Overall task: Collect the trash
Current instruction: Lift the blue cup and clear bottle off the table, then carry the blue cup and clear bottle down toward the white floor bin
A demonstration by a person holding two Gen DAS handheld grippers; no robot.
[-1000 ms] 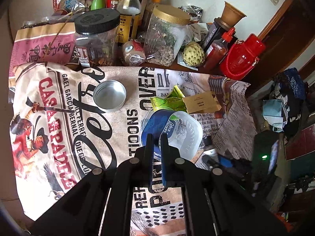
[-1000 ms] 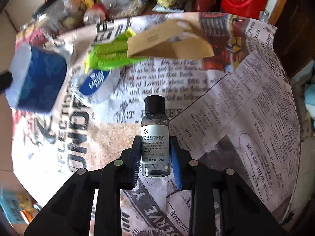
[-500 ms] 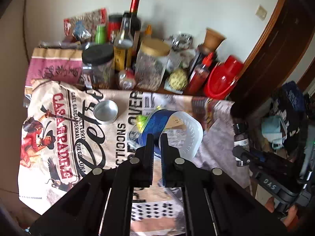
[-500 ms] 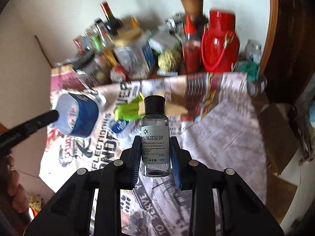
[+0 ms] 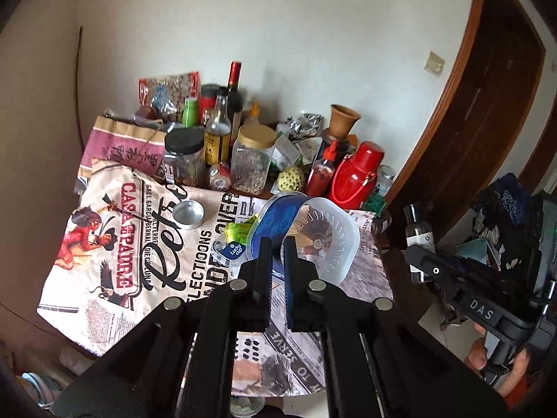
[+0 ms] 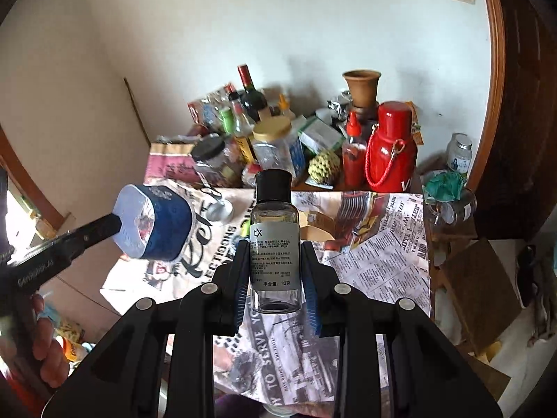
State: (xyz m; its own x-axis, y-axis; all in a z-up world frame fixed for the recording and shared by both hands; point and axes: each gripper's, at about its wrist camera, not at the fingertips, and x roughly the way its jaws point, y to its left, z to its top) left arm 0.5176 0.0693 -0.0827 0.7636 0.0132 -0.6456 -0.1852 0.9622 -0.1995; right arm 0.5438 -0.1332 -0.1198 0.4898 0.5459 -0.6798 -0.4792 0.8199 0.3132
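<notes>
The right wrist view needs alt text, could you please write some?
The right claw grips a small clear bottle with a black cap, above a newspaper-print tablecloth. At left, the left claw holds a blue-and-white plastic tub.

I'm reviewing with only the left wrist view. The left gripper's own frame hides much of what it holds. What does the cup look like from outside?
Observer: In the right wrist view the left gripper pinches the rim of a clear plastic cup with a blue printed band, held on its side in the air above the table.
Operator: And the bottle at my right edge?
Observer: The right gripper is shut on a small clear bottle with a black cap, upright, seemingly empty.
Operator: Anything beside the red flask I can't see well?
Observer: A small white-capped jar stands right of the red flask.
</notes>
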